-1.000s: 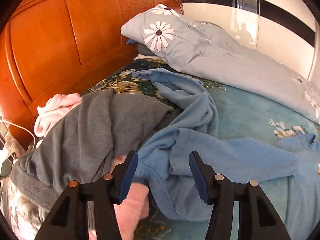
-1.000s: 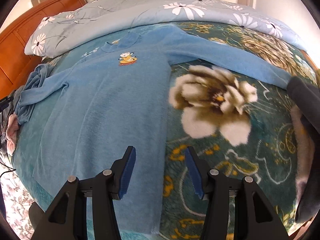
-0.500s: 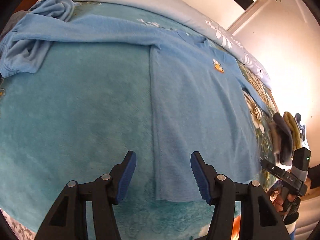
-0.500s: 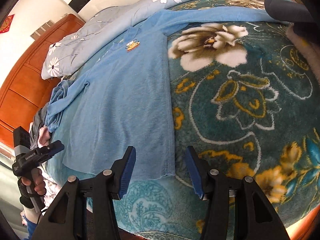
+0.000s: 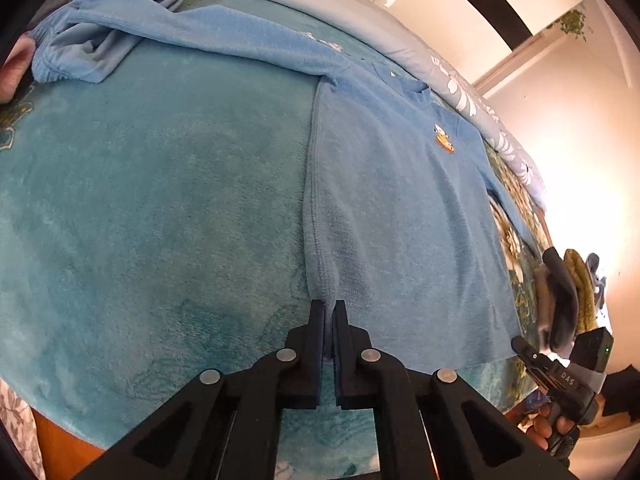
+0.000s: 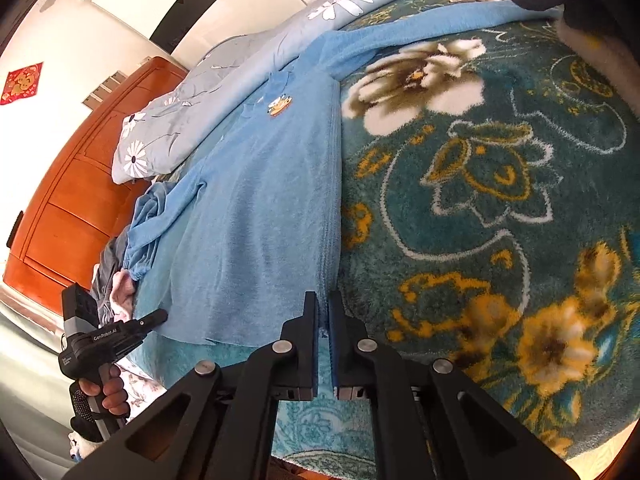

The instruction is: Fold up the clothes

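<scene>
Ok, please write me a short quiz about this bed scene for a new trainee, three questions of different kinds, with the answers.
1. True or false: the left gripper is shut on a bottom corner of the blue sweater.
2. Multiple choice: the right gripper grips the sweater at its A) collar B) bottom corner C) sleeve cuff.
3. Fill in: the small badge sits on the sweater's ____.

Key: 1 true; 2 B; 3 chest.
</scene>
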`<action>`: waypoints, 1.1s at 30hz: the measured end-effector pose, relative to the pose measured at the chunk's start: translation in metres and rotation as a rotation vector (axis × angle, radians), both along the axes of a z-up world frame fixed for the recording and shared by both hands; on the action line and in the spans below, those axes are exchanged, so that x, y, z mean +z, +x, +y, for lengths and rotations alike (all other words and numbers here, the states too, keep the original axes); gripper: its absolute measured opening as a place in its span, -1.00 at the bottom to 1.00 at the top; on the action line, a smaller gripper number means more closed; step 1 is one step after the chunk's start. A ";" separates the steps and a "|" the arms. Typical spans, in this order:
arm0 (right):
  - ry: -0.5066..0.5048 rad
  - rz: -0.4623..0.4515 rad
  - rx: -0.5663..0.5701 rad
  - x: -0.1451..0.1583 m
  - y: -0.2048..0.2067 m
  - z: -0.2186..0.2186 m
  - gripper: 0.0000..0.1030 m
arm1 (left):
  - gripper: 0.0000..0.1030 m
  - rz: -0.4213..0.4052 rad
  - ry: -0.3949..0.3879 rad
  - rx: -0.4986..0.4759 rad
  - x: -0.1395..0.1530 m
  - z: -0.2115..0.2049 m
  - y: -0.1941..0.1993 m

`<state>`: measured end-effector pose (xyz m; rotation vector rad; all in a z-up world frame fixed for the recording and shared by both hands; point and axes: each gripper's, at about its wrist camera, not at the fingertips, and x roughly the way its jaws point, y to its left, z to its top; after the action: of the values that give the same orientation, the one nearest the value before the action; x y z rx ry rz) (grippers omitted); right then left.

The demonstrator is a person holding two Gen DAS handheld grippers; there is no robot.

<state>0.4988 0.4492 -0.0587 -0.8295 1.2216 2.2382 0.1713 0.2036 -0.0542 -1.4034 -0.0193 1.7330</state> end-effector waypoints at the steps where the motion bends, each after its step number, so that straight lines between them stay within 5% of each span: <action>1: 0.006 0.003 -0.005 0.002 0.002 0.000 -0.94 | -0.93 0.007 0.013 0.005 0.004 -0.004 0.001; 11: 0.003 -0.042 -0.012 -0.010 0.006 0.005 -0.94 | -0.89 0.035 -0.025 -0.028 -0.006 0.002 0.004; 15: -0.010 -0.048 0.012 -0.010 0.007 0.009 -0.93 | -0.80 0.056 0.052 -0.045 0.006 -0.008 -0.010; 16: -0.003 -0.055 0.010 -0.006 0.007 0.010 -0.89 | -0.64 0.078 0.068 -0.029 0.012 -0.012 -0.016; 20: 0.077 -0.079 -0.029 0.015 0.005 0.014 -0.85 | -0.05 0.150 0.130 0.140 0.031 -0.029 -0.077; 25: 0.127 -0.055 -0.074 0.033 -0.014 0.024 -0.76 | 0.08 0.060 0.247 0.447 0.029 -0.046 -0.183; 28: 0.109 -0.068 -0.055 0.027 -0.033 0.029 -0.74 | 0.11 -0.103 0.377 0.608 0.010 -0.056 -0.233; 33: 0.061 -0.119 0.020 0.011 -0.069 0.032 -0.74 | 0.11 -0.038 0.304 0.757 0.004 -0.055 -0.271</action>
<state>0.4294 0.4808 -0.0477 -0.9404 1.0898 2.1959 -0.1000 0.1489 -0.0503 -1.2750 -0.8975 2.1752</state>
